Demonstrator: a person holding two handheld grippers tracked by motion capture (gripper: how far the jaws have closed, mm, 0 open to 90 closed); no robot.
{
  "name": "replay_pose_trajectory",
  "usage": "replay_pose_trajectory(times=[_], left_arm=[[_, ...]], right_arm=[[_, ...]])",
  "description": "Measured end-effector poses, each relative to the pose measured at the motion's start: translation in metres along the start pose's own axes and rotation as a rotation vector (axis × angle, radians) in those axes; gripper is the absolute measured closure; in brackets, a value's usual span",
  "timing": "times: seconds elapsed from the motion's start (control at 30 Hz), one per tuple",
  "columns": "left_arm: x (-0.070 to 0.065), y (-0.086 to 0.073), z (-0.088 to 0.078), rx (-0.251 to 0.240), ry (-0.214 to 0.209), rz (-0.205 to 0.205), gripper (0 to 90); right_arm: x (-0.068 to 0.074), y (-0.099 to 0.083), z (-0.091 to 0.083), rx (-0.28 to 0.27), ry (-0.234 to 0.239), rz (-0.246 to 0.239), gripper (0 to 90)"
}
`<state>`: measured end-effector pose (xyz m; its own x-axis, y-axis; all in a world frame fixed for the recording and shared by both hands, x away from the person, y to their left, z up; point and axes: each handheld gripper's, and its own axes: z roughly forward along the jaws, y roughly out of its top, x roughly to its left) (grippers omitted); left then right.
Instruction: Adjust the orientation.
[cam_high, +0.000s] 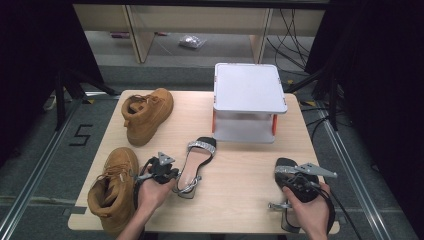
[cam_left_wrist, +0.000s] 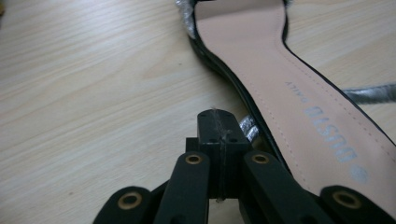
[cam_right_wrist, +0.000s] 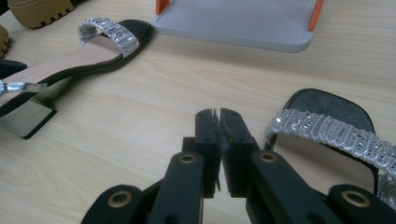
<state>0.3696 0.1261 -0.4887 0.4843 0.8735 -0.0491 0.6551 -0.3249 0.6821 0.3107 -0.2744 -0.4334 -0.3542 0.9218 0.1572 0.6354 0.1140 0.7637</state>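
Left gripper (cam_high: 170, 175), jaws pressed together and empty, sits just beside the heel end of the left sandal (cam_high: 196, 165). That sandal's long axis runs away toward the white rack (cam_high: 249, 100). Right gripper (cam_high: 295, 181), jaws likewise pressed together, is over the right sandal (cam_high: 289, 172). Two tan boots (cam_high: 145, 114) stand left on the tabletop (cam_high: 240, 165).

A light wooden table (cam_high: 235, 165) is carrying two tan suede boots, one (cam_high: 146, 115) sitting at the far left and the other (cam_high: 114, 187) lying near the front left edge. Two black sandals with glittering silver straps are resting between them and the right side, one (cam_high: 196, 165) at the middle and one (cam_high: 292, 192) at the front right. A white rack with orange posts (cam_high: 248, 102) is standing at the back
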Motion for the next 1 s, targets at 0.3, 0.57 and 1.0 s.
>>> replay_pose_trajectory(times=[0.3, 0.57, 1.0], left_arm=[[-0.017, 0.007, 0.006, -0.010, -0.054, 0.043, 90.0], [-0.014, 0.018, -0.001, -0.068, -0.061, -0.098, 58.4], [-0.036, 0.056, 0.014, 0.149, -0.081, -0.265, 31.2]], right_arm=[[0.000, -0.001, -0.001, 0.015, 0.005, 0.008, 85.2], [0.000, 0.000, 0.000, 0.039, -0.003, 0.025, 75.3], [0.003, 0.003, 0.001, 0.083, 0.031, 0.052, 63.0]])
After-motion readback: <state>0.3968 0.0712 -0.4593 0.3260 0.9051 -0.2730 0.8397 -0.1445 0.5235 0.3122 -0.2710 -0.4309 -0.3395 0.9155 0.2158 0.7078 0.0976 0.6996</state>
